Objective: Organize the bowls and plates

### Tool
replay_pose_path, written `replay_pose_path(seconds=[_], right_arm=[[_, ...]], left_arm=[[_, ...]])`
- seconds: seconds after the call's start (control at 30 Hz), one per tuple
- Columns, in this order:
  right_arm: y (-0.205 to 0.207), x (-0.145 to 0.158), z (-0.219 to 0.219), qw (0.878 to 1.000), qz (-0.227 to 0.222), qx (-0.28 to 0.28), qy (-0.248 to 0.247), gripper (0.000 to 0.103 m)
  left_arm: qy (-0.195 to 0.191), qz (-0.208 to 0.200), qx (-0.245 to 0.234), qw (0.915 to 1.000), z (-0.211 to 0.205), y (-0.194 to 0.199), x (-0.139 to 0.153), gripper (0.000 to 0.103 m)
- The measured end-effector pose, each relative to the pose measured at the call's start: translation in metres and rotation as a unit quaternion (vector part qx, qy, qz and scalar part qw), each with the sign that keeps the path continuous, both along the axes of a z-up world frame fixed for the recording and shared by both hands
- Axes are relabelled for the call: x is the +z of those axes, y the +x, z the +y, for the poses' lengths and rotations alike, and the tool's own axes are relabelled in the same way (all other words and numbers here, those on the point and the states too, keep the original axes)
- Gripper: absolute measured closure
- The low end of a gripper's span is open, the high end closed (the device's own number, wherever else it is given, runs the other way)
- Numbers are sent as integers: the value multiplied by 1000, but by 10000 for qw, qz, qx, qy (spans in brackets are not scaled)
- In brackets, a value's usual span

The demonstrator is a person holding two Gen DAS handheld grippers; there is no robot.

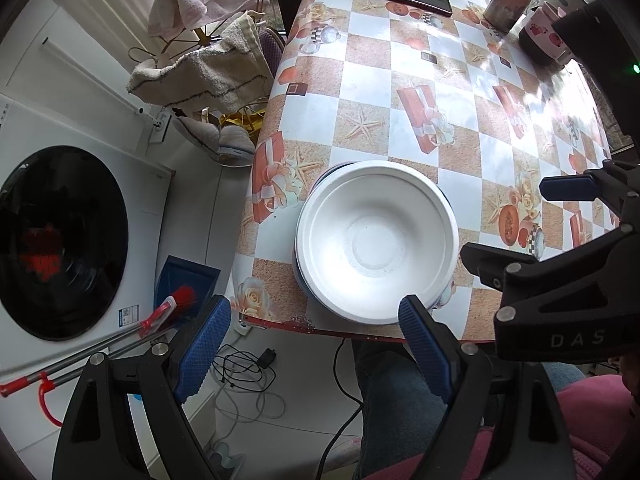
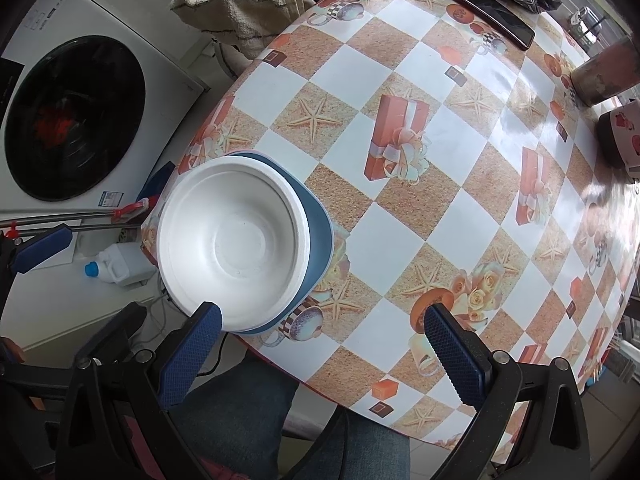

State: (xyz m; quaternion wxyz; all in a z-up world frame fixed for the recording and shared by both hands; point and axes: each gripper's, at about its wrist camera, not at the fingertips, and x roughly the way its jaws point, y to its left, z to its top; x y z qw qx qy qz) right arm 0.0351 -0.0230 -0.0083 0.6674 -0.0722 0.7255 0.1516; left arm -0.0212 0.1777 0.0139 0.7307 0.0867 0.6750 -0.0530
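A white front-loading washing machine (image 1: 64,240) with a dark round door stands at far left, a red-bristled broom (image 1: 168,312) leaning beside it and towels on a gold drying rack (image 1: 204,64) behind. The table's glossy checkered oilcloth (image 1: 404,92) carries a white foam bowl (image 1: 376,240) stacked on a blue plate (image 2: 318,236) at the near left edge. The left gripper (image 1: 316,348) and the right gripper (image 2: 320,352) both hover spread wide, grasping nothing.

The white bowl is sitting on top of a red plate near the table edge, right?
Not quite. The white bowl does sit near the table edge, but the plate under it is blue, not red. The right wrist view shows its blue rim best.
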Motion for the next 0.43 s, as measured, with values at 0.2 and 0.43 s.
replay_pose_path(seconds=[0.2, 0.43], right_arm=[[1, -2, 1, 10000, 29, 43, 43, 1], [1, -5, 0, 9999, 85, 39, 133, 1]], left_arm=[[64, 46, 6, 10000, -1, 1, -1, 15], [-56, -8, 28, 10000, -2, 3, 0, 15]])
